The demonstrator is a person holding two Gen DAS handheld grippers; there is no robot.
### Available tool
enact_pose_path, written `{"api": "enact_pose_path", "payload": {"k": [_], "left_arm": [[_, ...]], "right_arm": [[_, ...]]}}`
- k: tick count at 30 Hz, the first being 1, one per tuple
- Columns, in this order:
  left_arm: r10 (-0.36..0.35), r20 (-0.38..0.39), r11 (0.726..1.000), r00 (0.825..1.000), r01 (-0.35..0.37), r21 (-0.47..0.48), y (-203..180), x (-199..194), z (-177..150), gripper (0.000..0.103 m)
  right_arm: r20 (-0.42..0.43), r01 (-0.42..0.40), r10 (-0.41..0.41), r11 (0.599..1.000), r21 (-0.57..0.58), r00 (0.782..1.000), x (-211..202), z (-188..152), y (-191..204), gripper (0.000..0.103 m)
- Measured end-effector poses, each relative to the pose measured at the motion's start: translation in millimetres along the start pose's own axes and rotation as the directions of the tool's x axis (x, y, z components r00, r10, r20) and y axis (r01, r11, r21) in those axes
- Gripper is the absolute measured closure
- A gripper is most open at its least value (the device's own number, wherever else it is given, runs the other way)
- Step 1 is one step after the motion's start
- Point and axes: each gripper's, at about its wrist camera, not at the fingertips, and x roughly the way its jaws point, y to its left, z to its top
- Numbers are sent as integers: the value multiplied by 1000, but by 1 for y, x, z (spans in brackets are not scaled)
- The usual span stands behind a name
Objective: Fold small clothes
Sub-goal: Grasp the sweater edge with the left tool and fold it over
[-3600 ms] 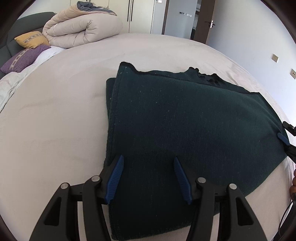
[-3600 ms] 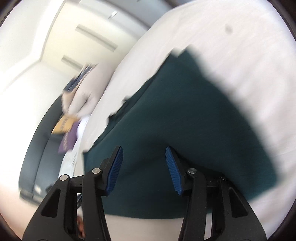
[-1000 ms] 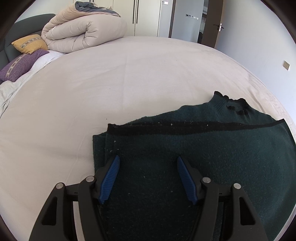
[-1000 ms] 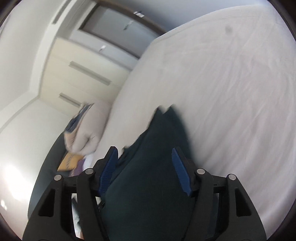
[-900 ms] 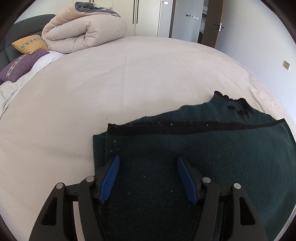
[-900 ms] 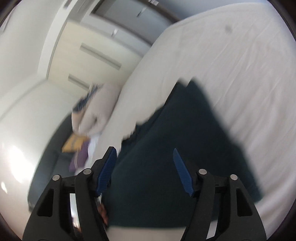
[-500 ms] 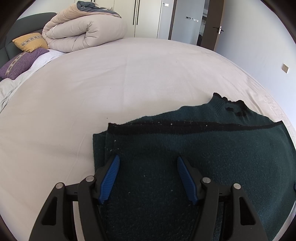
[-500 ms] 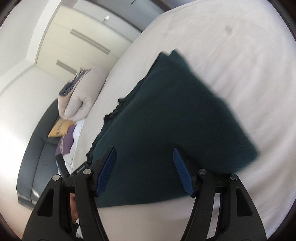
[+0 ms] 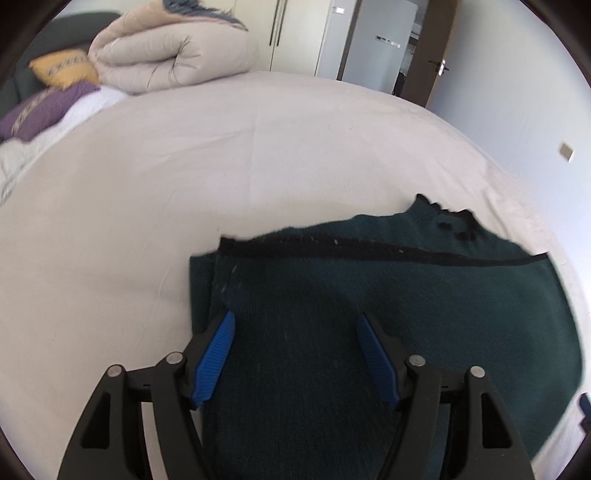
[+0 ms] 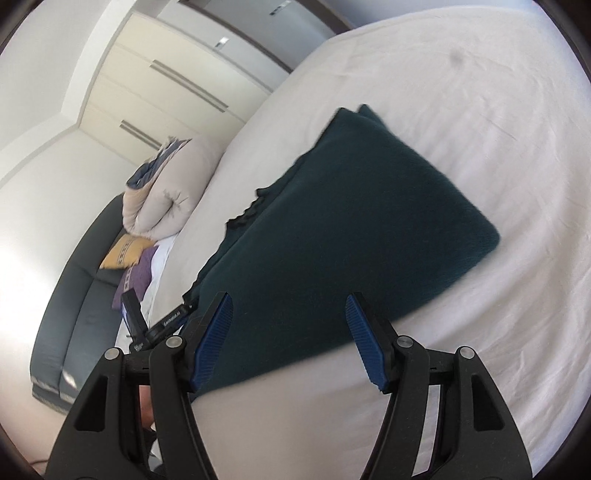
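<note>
A dark green sweater (image 9: 388, 314) lies folded on the white bed (image 9: 184, 166), its black-edged hem across the top layer just short of the frilled collar (image 9: 443, 218). My left gripper (image 9: 294, 316) hovers over the sweater's near left part. Its jaws are opening and the blue pads (image 9: 214, 354) press on nothing. In the right wrist view the sweater (image 10: 351, 221) is a neat slab. My right gripper (image 10: 288, 297) stands open above its near edge, holding nothing. Part of the left gripper's body (image 10: 166, 321) shows at the sweater's left end.
A rolled beige duvet (image 9: 166, 51) sits at the head of the bed beside a yellow pillow (image 9: 61, 70) and a purple pillow (image 9: 40, 110). A dark padded headboard (image 10: 74, 295) backs them. Wardrobe doors (image 9: 295, 33) and a room door (image 9: 436, 59) stand beyond the bed.
The sweater's lower half has been folded up, its hem now near the collar. Over the last second the right gripper drew back, showing the whole sweater. The left jaws widened slightly.
</note>
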Motion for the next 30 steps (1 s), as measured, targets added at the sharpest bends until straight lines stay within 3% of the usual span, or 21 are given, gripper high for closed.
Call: {"api": "enact_pose_path", "payload": {"k": [2, 6, 9, 14, 17, 21, 26, 30], "left_arm": [[-20, -9, 998, 1000, 19, -56, 5, -20, -6, 22], [-126, 73, 970, 989, 138, -198, 25, -72, -30, 12], [-181, 96, 945, 979, 201, -259, 42, -93, -52, 10], [-259, 26, 886, 966, 248, -391, 75, -85, -75, 11], [-323, 2, 847, 946, 290, -445, 82, -75, -85, 12], [-390, 3, 824, 921, 351, -444, 74, -66, -85, 13], [-418, -33, 827, 908, 365, -428, 65, -53, -78, 14], [-471, -23, 778, 882, 404, -481, 75, -43, -75, 18]], "right_arm": [[1, -18, 18, 999, -30, 1000, -10, -4, 11, 40], [3, -55, 55, 997, -59, 998, -23, -11, 21, 40], [-13, -77, 77, 995, -63, 997, -29, -20, 27, 40], [-36, -104, 102, 991, -80, 994, -44, -37, 33, 40], [-43, -115, 112, 990, -78, 993, -54, -46, 34, 40], [-42, -117, 114, 990, -77, 993, -65, -50, 34, 40], [-35, -124, 122, 989, -76, 992, -73, -51, 34, 40], [-47, -124, 121, 990, -70, 992, -72, -53, 31, 40]]}}
